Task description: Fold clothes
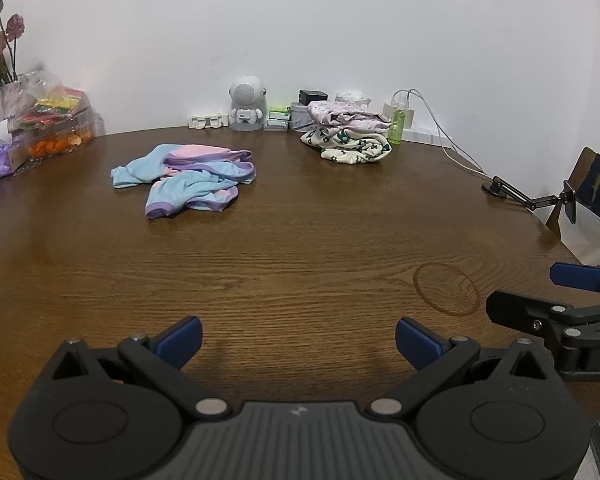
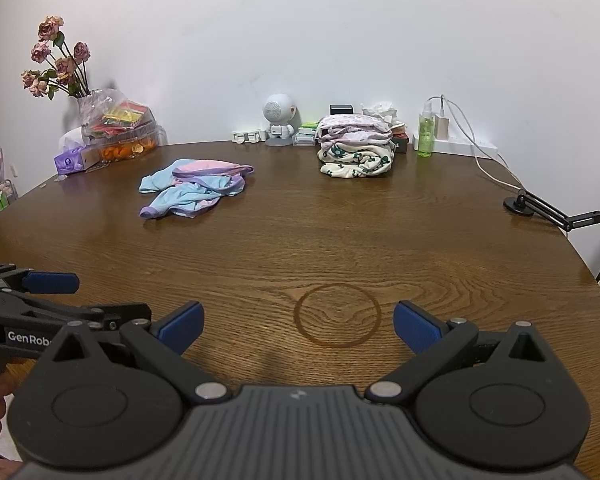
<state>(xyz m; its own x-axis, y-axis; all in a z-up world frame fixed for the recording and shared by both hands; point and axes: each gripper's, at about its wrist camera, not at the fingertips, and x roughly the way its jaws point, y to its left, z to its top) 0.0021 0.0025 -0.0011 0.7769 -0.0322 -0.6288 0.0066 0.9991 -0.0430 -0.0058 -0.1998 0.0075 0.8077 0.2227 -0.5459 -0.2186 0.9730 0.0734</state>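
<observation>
Even, soft indoor light, fairly bright; faint sheen on bench (image 1: 300, 240). Weak shadow under each gripper. Strong fisheye bending, dark vignette corners. Centre sharp, edges slightly soft.

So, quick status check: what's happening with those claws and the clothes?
Left claw and right claw open, empty. Crumpled blue-pink garment unfolded, far across table. Folded stack at back. Path unobstructed.
</observation>
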